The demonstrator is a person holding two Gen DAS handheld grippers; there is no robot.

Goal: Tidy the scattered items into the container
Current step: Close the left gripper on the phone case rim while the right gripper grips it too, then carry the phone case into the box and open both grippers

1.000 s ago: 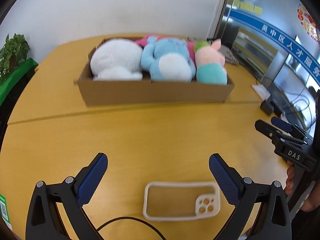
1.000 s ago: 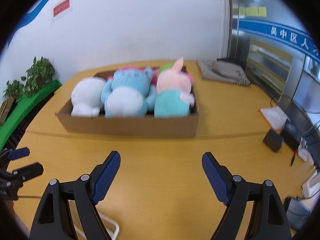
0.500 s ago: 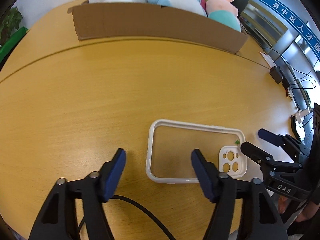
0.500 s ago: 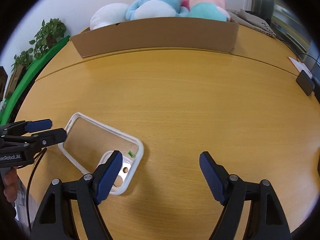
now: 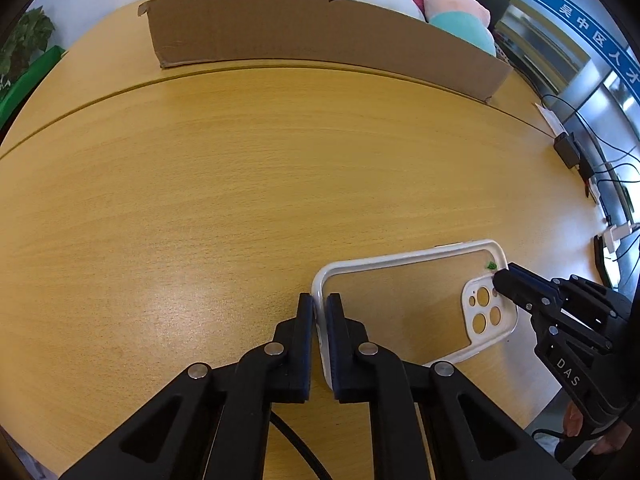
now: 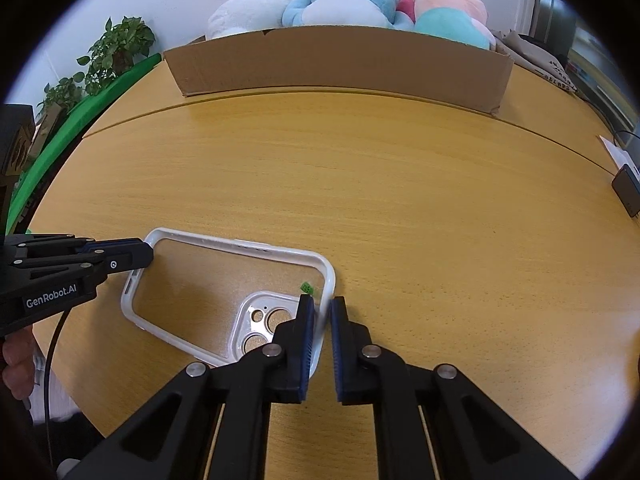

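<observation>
A clear phone case with a white rim (image 5: 404,304) lies on the wooden table near its front edge; it also shows in the right wrist view (image 6: 224,280). My left gripper (image 5: 319,308) is shut on the case's plain end rim. My right gripper (image 6: 322,312) is shut on the rim at the camera-cutout end. The right gripper also shows in the left wrist view (image 5: 500,280), and the left gripper in the right wrist view (image 6: 146,254). A cardboard box (image 5: 320,36) at the far side of the table holds a white, a blue and a pink-teal plush toy.
A black cable (image 5: 296,444) runs under my left gripper. Chargers and cables (image 5: 568,152) lie at the table's right edge. Green plants (image 6: 116,52) stand at the far left. Folded grey cloth (image 6: 536,56) lies right of the box.
Both grippers dropped to the table and closed from wide open, the left on the case's plain end, the right on its camera end.
</observation>
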